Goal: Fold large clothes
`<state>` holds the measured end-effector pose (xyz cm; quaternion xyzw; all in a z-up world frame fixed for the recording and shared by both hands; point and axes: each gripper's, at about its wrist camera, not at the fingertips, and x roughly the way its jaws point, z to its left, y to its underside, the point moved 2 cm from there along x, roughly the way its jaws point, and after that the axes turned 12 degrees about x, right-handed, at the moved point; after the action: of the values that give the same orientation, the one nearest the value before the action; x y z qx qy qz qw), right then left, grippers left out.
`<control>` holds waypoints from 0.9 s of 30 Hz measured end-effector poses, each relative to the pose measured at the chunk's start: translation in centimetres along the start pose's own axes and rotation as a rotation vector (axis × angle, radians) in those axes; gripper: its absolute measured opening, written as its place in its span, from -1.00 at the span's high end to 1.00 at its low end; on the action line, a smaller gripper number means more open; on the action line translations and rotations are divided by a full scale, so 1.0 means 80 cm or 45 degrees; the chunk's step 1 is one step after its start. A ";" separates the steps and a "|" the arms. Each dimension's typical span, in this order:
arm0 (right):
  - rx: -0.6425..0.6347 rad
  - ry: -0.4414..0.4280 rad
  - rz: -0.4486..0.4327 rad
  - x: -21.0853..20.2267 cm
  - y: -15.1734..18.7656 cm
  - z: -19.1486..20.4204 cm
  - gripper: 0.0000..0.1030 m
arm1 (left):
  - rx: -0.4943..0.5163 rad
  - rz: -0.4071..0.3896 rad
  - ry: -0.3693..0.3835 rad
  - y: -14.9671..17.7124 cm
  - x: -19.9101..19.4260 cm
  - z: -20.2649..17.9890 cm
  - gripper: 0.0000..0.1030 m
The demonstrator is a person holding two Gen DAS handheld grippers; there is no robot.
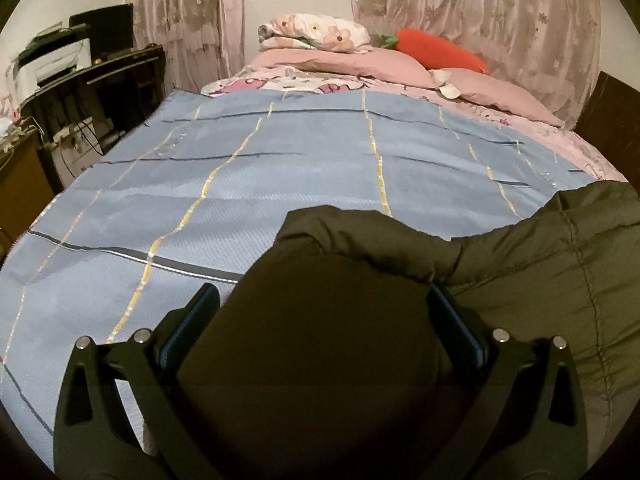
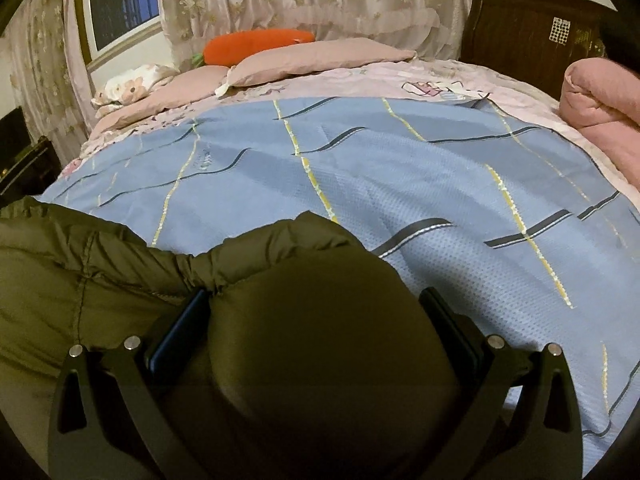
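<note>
While the jacket (image 1: 520, 264) lies at the bed's (image 1: 280, 184) 6 o'clock edge, left gripper (image 1: 320, 320) and right gripper (image 2: 316, 320) each pinch a puffy jacket fold.

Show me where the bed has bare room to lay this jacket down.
The blue checked sheet lies bare from the olive jacket up to the pink pillows. It gets crowded there: carrot plush, folded floral quilt, rolled pink comforter on the right edge.
</note>
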<state>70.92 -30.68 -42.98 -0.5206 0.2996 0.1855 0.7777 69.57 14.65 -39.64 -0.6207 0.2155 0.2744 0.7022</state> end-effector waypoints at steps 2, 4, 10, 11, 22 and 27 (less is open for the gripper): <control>-0.009 0.026 -0.010 -0.008 -0.001 0.001 -0.97 | 0.019 0.035 -0.002 -0.002 -0.002 -0.001 -0.96; 0.004 0.055 0.034 -0.019 -0.004 -0.003 -0.97 | 0.042 0.084 -0.025 -0.004 -0.010 0.002 -0.96; 0.163 -0.111 -0.242 -0.204 -0.002 -0.016 -0.97 | 0.031 -0.103 -0.017 0.009 -0.167 0.016 -0.96; 0.164 -0.157 -0.229 -0.237 0.015 -0.018 -0.97 | 0.025 -0.125 0.005 0.024 -0.206 0.017 -0.96; 0.134 -0.083 0.098 -0.532 0.299 -0.065 -0.97 | 0.037 0.147 0.074 0.300 -0.509 -0.007 -0.96; 0.081 0.070 0.245 -0.587 0.364 -0.060 -0.97 | -0.007 0.187 0.101 0.368 -0.589 -0.020 -0.96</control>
<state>16.84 -22.70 -33.71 -0.4693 0.3751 0.2354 0.7640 14.76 9.85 -31.76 -0.6156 0.2872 0.3009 0.6693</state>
